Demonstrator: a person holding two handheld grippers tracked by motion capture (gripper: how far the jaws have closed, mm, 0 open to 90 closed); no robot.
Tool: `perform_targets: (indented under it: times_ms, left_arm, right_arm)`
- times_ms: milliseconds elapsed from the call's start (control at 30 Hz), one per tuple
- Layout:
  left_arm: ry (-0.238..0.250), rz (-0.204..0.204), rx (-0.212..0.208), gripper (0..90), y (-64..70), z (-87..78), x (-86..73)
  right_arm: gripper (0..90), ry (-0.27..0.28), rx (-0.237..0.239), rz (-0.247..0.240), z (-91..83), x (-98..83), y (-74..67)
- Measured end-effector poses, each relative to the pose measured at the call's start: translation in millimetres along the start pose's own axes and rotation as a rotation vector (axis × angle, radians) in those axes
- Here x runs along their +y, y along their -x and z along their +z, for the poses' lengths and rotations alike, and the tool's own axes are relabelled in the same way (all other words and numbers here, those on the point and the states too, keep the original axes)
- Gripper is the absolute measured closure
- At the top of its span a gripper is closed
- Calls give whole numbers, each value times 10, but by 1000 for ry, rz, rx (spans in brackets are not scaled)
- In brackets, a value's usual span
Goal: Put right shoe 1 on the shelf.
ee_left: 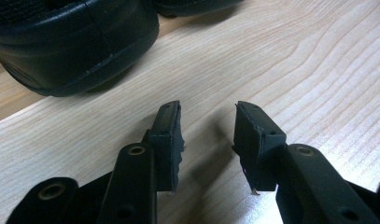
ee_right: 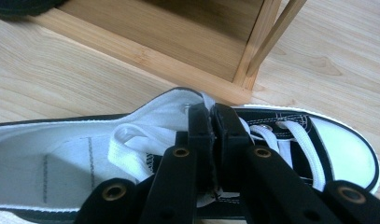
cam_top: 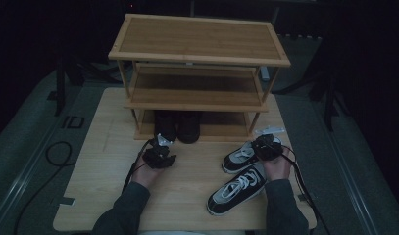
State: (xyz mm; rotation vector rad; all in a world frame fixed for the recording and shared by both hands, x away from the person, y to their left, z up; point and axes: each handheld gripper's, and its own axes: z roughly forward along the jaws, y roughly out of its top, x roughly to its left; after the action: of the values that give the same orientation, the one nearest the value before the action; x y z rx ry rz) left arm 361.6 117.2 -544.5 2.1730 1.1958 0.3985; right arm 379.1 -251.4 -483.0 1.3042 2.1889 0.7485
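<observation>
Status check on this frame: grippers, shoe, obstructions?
Right gripper shut on sneaker tongue. Left gripper open, empty, near black shoes. Rack post close ahead.

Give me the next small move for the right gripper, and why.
Probably lift the sneaker slightly and carry it toward the rack's bottom shelf. The right gripper has its fingers clamped on the upper by the laces, a black pair fills that shelf's left half, and the space beside it looks free. The left gripper sits open, idle.
</observation>
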Motion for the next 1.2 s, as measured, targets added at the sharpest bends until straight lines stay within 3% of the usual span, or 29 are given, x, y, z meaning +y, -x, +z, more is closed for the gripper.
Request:
perform_targets:
  times_ms: [133, 300, 900, 1033, 1133, 1200]
  left_arm:
    - [1, -4, 1, 616, -4, 3, -3]
    - [-3, -3, 2, 617, -9, 10, -5]
    - [30, -31, 12, 618, -75, -68, 6]
    - [32, -34, 11, 618, -70, -63, 5]
    - [32, -34, 11, 618, -69, -64, 5]
    - [32, -34, 11, 618, -69, -61, 4]
  right_arm:
    - [884, 33, 14, 21, -44, -28, 0]
    - [885, 54, 93, 6, -59, -21, -74]
    - [884, 113, 246, -158, -11, 252, -579]
    - [884, 117, 290, -225, -1, 275, -733]
    - [884, 119, 336, -255, 2, 253, -789]
    - [883, 109, 342, -286, -11, 224, -813]
